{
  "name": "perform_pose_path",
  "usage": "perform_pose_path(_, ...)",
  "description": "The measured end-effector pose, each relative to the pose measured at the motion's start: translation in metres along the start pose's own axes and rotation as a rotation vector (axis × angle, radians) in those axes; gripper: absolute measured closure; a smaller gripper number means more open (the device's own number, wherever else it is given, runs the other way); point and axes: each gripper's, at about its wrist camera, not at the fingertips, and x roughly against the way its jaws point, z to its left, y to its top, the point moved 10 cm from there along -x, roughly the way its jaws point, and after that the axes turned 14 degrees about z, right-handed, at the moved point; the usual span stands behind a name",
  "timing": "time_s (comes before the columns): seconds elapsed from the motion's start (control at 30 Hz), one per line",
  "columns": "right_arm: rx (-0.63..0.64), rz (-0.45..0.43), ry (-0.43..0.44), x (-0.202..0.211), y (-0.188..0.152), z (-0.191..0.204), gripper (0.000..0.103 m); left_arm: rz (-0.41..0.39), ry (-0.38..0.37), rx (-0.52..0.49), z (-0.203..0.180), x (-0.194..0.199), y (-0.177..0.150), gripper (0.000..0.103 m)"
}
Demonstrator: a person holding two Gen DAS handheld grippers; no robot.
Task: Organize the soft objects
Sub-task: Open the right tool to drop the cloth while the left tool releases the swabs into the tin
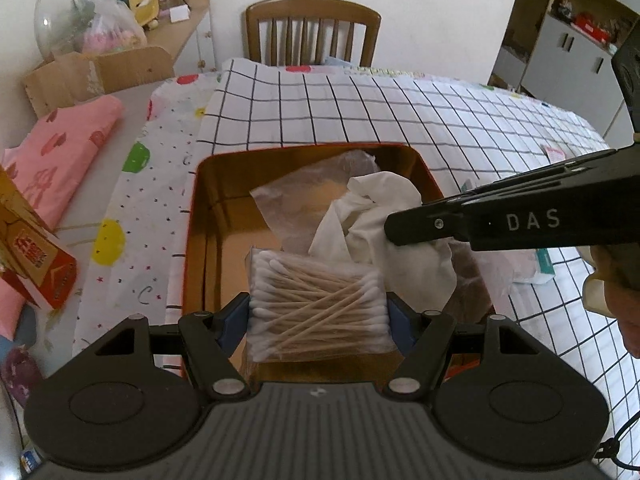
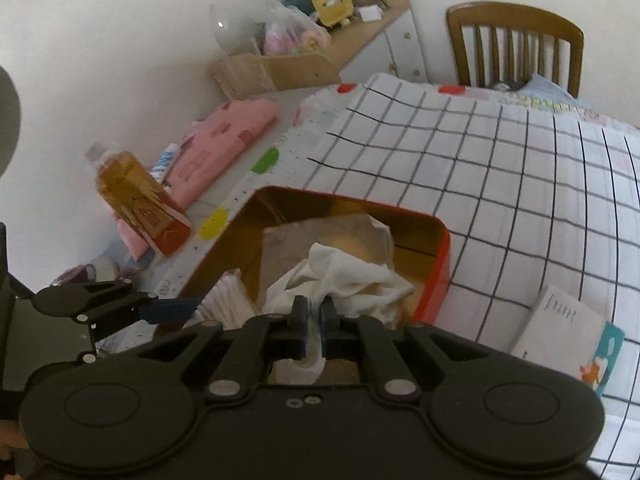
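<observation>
Checked cloth covers table; wooden chair at far side. Left wrist view: red tin sits on cloth, gold inside. Left gripper clamps bag of cotton swabs btwn blue pads, jaws approx. half open, bag over tin's near end. Right gripper enters from right, tips at white cloth in tin.

Right wrist view: right gripper nearly closed, pinching white cloth over tin. Clear plastic bag lies behind cloth. Booklet lies to right, apart from tin.
</observation>
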Motion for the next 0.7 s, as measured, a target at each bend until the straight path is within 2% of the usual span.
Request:
perform_pose_path(0.3, 0.018, 0.028, -0.026, -0.008, -0.006, -0.002, 0.087, 0.038, -0.007, -0.016, -0.004, -0.013, 0.0, 0.032)
perform_pose_path(0.7, 0.011, 0.036, -0.014, -0.002, -0.011, -0.001, 0.071, 0.03, -0.025, -0.004, -0.002, -0.013, 0.0, 0.03)
